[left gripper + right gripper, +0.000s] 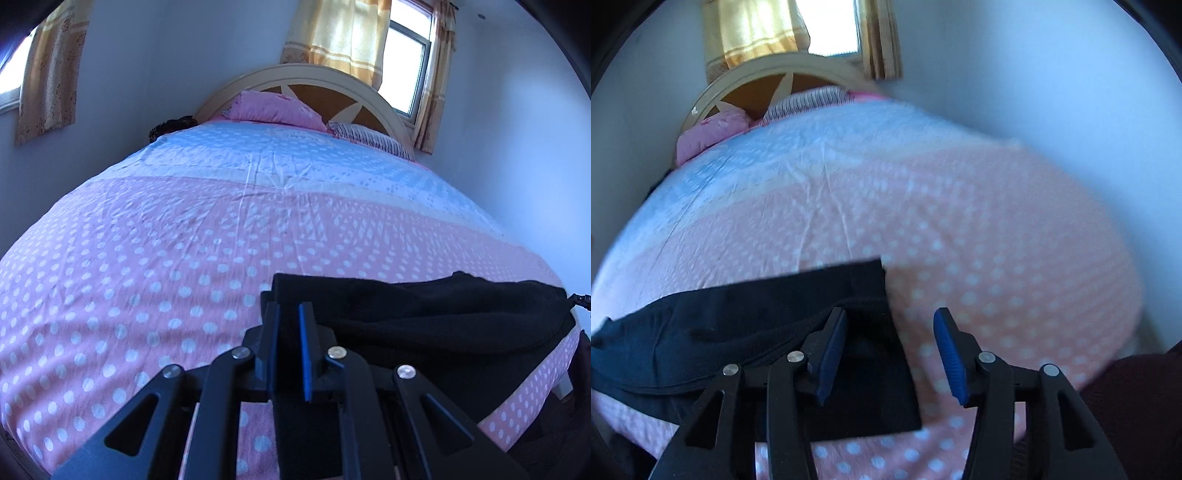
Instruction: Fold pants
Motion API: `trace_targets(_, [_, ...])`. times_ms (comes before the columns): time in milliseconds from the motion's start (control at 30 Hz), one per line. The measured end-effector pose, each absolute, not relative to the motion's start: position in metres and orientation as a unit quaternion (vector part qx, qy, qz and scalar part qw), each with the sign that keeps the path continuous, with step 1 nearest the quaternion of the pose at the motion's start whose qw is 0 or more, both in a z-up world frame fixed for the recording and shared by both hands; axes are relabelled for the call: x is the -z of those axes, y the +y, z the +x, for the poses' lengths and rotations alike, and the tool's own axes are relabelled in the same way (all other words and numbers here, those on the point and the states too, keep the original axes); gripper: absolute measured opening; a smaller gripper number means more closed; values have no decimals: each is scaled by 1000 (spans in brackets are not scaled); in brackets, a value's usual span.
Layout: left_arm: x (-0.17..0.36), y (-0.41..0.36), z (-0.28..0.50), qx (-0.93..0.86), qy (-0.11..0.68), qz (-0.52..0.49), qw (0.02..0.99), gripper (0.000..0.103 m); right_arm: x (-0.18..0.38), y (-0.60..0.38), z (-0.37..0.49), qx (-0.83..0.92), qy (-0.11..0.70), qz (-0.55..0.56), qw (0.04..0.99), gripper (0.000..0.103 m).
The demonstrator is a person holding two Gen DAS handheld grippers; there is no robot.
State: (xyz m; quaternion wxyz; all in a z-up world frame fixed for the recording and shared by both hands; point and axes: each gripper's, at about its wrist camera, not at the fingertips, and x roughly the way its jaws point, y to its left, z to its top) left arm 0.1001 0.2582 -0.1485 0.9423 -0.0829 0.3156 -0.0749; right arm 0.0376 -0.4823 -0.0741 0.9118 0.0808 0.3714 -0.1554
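Observation:
The black pants [424,306] lie folded in a thick band near the foot of the bed. In the left wrist view they stretch from my left gripper [288,314] off to the right. That gripper's blue pads stand close together with black cloth of the pants' left end pinched between them. The right wrist view shows the same pants [738,306] on the left, with a square end corner near the middle. My right gripper [888,317] is open. Its left finger [833,343] hovers over the pants' right end and its right finger [951,350] over bare sheet.
The bed's pink sheet with white dots [147,258] turns pale blue further up. A pink pillow [273,109] and a striped pillow [369,138] lie against the arched headboard [314,74]. Curtained windows and walls surround the bed. A dark maroon shape [1137,391] sits at the lower right.

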Motion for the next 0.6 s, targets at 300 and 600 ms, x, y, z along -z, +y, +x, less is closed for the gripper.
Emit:
trace_targets(300, [148,260,89,75,310,-85,944,11,61,-279,31,-71,358,-164,916,50])
trace_targets(600, [146,261,84,79,305,-90,945,11,133,-165,55,-152,389,-293,860,50])
